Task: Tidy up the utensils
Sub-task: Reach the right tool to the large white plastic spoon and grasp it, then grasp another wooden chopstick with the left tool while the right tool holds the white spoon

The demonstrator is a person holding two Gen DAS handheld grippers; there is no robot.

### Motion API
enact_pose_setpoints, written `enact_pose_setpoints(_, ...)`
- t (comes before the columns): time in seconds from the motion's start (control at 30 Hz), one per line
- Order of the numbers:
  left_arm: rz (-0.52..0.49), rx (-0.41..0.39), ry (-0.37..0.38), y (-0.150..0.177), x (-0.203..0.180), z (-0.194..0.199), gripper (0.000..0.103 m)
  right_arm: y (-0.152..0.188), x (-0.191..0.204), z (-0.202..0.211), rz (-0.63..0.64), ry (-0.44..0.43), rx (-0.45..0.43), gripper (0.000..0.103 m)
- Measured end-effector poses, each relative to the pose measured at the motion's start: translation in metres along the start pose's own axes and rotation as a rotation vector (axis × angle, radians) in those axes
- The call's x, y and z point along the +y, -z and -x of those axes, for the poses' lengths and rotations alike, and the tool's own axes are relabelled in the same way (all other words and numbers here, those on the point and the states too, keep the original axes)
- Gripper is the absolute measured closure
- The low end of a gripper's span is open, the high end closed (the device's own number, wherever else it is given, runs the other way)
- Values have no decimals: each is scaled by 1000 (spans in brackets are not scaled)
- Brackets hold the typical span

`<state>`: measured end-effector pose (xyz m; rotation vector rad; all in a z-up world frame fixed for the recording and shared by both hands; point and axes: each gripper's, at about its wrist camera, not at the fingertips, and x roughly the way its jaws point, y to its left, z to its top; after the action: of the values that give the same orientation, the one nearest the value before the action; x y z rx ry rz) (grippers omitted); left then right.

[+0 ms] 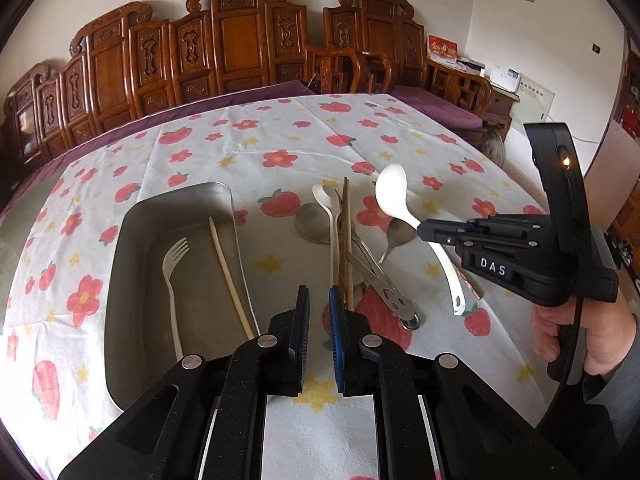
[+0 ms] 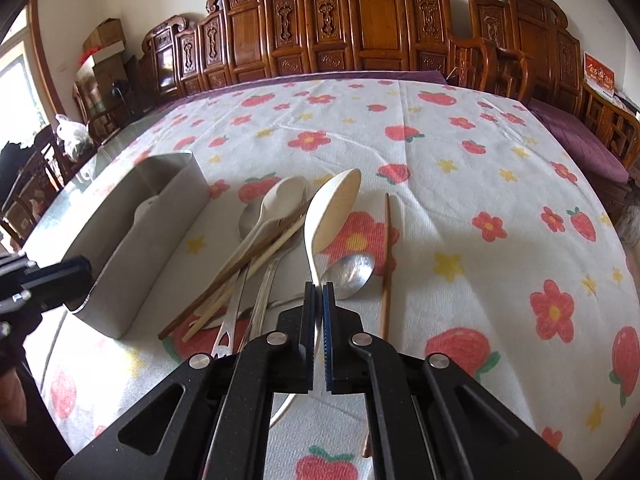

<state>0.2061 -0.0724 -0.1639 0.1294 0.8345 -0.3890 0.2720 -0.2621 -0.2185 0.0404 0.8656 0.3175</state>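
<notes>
- Spoon (image 2: 332, 216), white, likely ceramic or melamine: clamped by right gripper (image 2: 319, 292) at the handle just behind the bowl, lifted clear of the cloth, bowl pointing forward and up.
- Left-wrist view confirms: right gripper (image 1: 420, 231) pinches the handle near the neck; the long tail of the handle hangs down and back, unsupported.
- Left gripper (image 1: 319, 300): jaws narrow, nothing between them; hovers over the cloth just right of the tray (image 1: 132, 280).
- Tray: metal, shallow, left of the pile. Holds a white fork (image 1: 173, 276) and one pale chopstick (image 1: 228, 272).
- Pile (image 1: 352, 248) on the cloth between tray and lifted spoon: second white spoon, metal spoons, dark chopsticks, crossed and touching.
- One chopstick (image 2: 386, 256) lies apart, right of the pile.
- Handling judgement: spoon is stiff, smooth, probably slippery on the pads; brittle if ceramic, so set down, not dropped, on metal.
- Grip point judgement: hold near the neck keeps the heavier bowl close; spoon may pivot between the pads if swung fast.
- Next step likely: carry spoon left to the tray, lay it beside the fork.
</notes>
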Motion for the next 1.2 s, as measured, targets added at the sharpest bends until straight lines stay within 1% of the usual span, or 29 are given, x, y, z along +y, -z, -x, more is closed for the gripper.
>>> enact_pose_setpoints(0.1, -14, 32, -1, 0, -9, -9, 94, -5, -5, 5, -7, -15, -16, 99)
enact_pose_setpoints(0.2, -7, 66, 5, 0, -14, -20, 94, -8, -9, 9, -19, -31, -28, 99)
enact_pose_setpoints(0.6, 12, 176, 0, -12, -23, -61, 94, -15, -20, 17, -62, -79, -53, 99)
enact_pose_setpoints(0.73, 13, 200, -8, -11, -24, -69, 94, -17, -21, 20, -66, -90, -61, 99)
enact_pose_setpoints(0.93, 24, 216, -28, -11, -21, -76, 94, -18, -21, 22, -67, -97, -64, 99)
enact_pose_setpoints(1.1, 27, 240, -23, -10, -21, -81, 94, -19, -20, 22, -64, -100, -66, 99)
enact_pose_setpoints(1.2, 33, 238, -17, -11, -19, -81, 95, -19, -19, 22, -63, -100, -65, 99)
